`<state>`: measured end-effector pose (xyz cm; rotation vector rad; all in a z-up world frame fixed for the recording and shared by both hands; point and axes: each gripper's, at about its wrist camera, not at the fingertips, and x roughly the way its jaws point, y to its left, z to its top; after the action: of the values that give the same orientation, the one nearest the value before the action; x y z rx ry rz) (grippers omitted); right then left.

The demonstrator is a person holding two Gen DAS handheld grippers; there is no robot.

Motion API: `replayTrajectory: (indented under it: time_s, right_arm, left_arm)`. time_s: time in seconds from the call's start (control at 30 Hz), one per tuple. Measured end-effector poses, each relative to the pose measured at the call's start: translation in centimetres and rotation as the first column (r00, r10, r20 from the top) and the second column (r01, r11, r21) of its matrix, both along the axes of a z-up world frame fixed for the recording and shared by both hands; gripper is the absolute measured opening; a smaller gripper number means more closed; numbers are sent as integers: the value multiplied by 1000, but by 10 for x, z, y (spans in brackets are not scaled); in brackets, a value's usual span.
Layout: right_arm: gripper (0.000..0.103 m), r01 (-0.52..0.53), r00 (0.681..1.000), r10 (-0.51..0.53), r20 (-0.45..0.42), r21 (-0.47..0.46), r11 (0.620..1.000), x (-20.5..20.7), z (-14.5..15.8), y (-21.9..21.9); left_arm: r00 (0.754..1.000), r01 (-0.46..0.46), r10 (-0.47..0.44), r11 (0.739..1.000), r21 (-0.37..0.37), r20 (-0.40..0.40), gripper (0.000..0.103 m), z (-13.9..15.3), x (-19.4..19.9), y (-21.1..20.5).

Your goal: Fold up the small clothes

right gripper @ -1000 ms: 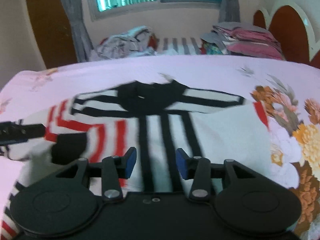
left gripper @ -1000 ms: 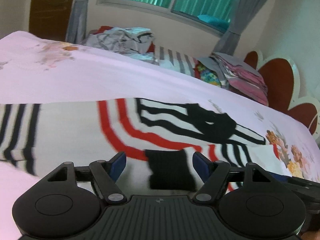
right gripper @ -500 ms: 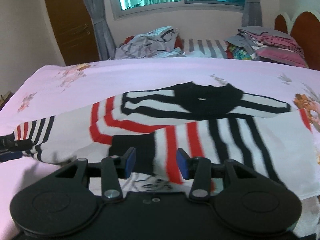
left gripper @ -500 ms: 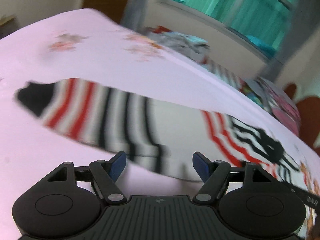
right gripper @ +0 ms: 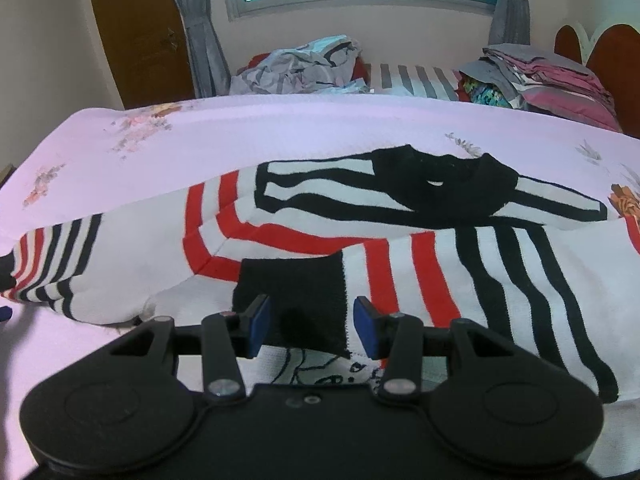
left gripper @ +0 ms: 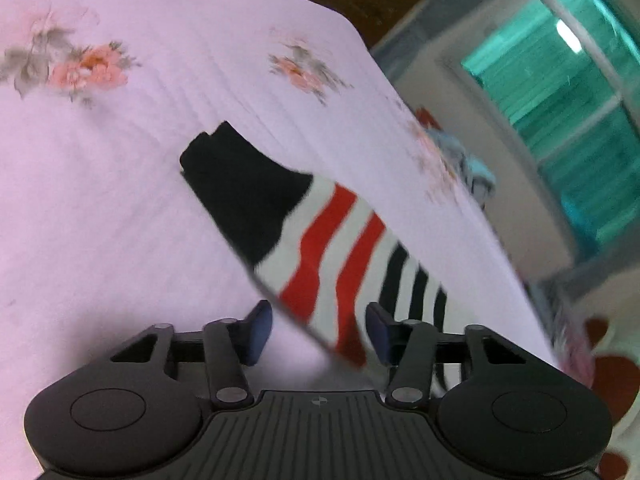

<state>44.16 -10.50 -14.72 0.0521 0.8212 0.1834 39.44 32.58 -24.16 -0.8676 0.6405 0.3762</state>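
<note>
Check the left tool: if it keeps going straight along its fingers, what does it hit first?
Most likely the striped sleeve, lying on the bed. The left tool is closing, with the sleeve's near edge already between its fingers; depth is unclear, so contact can't be confirmed.

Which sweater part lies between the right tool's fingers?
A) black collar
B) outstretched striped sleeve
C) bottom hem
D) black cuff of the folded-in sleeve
D: in the right wrist view the black cuff of the folded-in sleeve lies between the right tool fingers, on the sweater body.
</note>
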Motion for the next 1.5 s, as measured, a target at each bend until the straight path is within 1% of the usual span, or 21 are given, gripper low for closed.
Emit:
replayTrajectory:
  time_s: [0.07,0.13,0.2,0.27,0.43,0.5,0.6,0.7,0.77,0.83,0.9,1.0,1.1,1.13,1.2,1.27,1.33,1.37,1.4,1.43,1.5]
  right_arm:
    - [44,8,1000,-8,-4,-4,1000,2,-2,-1]
    - [44,20,1000,-20,-4,-15,1000,5,-5,-2]
    - [44,36,999,-36,-4,-15,999,9,-7,-3]
    - [44,42,999,-43,-5,-26,999,12,-9,-3]
    - [47,25,999,-26,-19,-77,997,18,-26,5]
    - [48,26,999,-28,-24,-68,997,20,-26,4]
    - [47,29,999,-29,-28,-24,999,20,-22,-2]
    - [45,49,999,-48,-16,38,998,14,-15,-12]
    - [45,63,998,-63,-3,70,996,8,-9,-21]
    - [45,76,997,-77,7,89,993,3,-3,-30]
    - [45,96,995,-98,18,100,990,-2,3,-45]
    - [45,139,989,-143,29,103,985,-14,10,-73]
    - [46,183,982,-186,29,98,978,-26,14,-102]
    - [46,199,979,-203,28,97,975,-31,15,-112]
    - [48,219,975,-222,24,100,971,-38,14,-127]
    - [51,235,971,-239,26,103,967,-44,14,-139]
    - [53,242,969,-246,27,109,964,-48,13,-145]
    - [53,243,969,-248,26,116,963,-49,12,-148]
    - [54,242,969,-247,25,123,962,-50,12,-149]
    - [54,238,970,-243,24,130,963,-50,12,-148]
    - [56,215,975,-221,29,137,967,-48,12,-143]
  left_arm:
    - [999,-22,23,999,-36,30,48,-5,8,7]
    - [998,-29,31,999,-46,45,40,-8,18,11]
    - [998,-54,56,996,-64,38,9,-13,23,16]
    - [996,-76,79,993,-92,39,8,-18,22,19]
    - [996,-59,63,996,-61,67,6,-7,27,10]
    - [995,-39,42,999,-35,94,6,5,30,4]
    - [987,40,-44,999,30,153,6,35,39,-18]
    - [960,164,-183,981,106,210,6,69,52,-52]
    - [923,265,-297,952,156,244,6,88,66,-88]
    - [874,366,-405,912,183,268,6,102,78,-129]
    - [817,467,-509,860,207,271,6,108,91,-174]
    - [717,616,-652,758,214,246,6,104,107,-247]
    - [617,732,-770,638,239,163,6,86,119,-314]
    - [597,751,-792,609,255,130,6,78,121,-333]
    - [564,784,-824,555,279,56,6,68,126,-359]
    - [548,801,-836,521,294,-12,7,64,123,-376]
    - [542,801,-840,512,309,-13,26,68,112,-381]
    - [541,799,-841,513,314,-2,60,72,104,-376]
    - [548,789,-837,519,330,6,84,77,99,-375]
    - [556,770,-831,523,366,19,85,83,92,-374]
    - [541,757,-840,499,421,23,85,89,84,-377]
